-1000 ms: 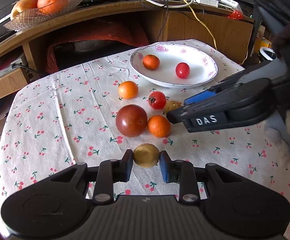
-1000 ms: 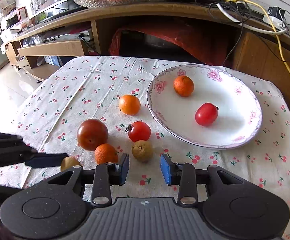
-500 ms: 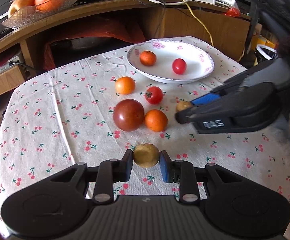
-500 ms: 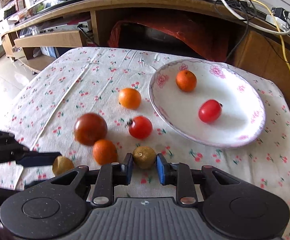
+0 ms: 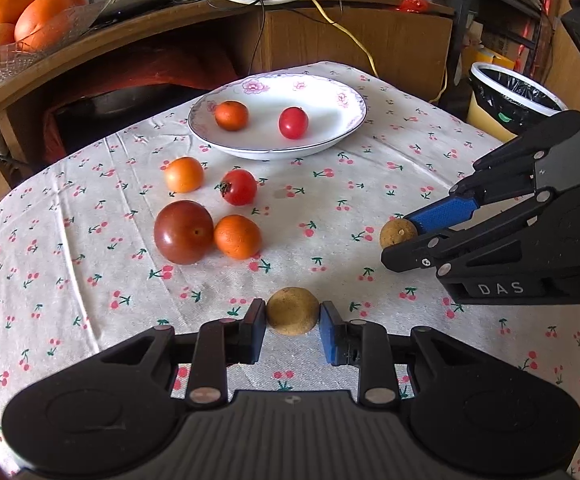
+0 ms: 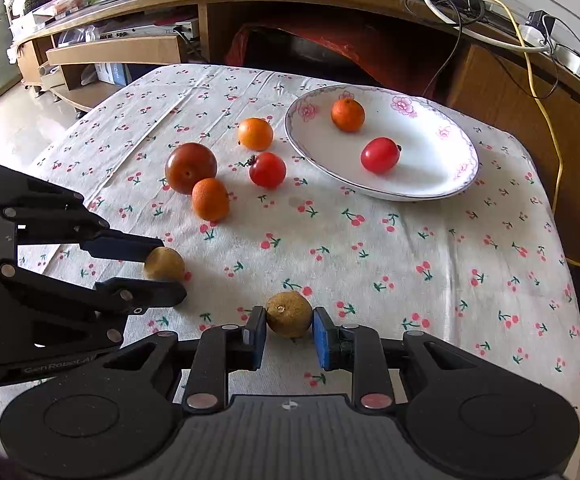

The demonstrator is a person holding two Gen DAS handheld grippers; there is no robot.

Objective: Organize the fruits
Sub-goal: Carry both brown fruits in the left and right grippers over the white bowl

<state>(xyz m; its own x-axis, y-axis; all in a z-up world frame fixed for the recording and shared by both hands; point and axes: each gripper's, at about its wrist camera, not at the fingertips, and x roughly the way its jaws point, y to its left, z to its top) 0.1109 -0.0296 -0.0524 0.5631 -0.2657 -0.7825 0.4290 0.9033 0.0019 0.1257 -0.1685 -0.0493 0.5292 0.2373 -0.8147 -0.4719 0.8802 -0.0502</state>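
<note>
You had two fruits on the plate (image 5: 342, 136). Each hand-held gripper, left (image 5: 292, 322) and right (image 6: 289, 326), pinched a brown fruit above the surface (image 6: 430, 248); four more fruits lay beside the plate.

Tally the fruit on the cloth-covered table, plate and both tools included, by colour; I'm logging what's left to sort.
Orange round fruits: 3
Small bright red tomatoes: 2
Large dark red tomato: 1
Brownish-yellow round fruits: 2, one in the left tool, one in the right tool
Total: 8
</note>
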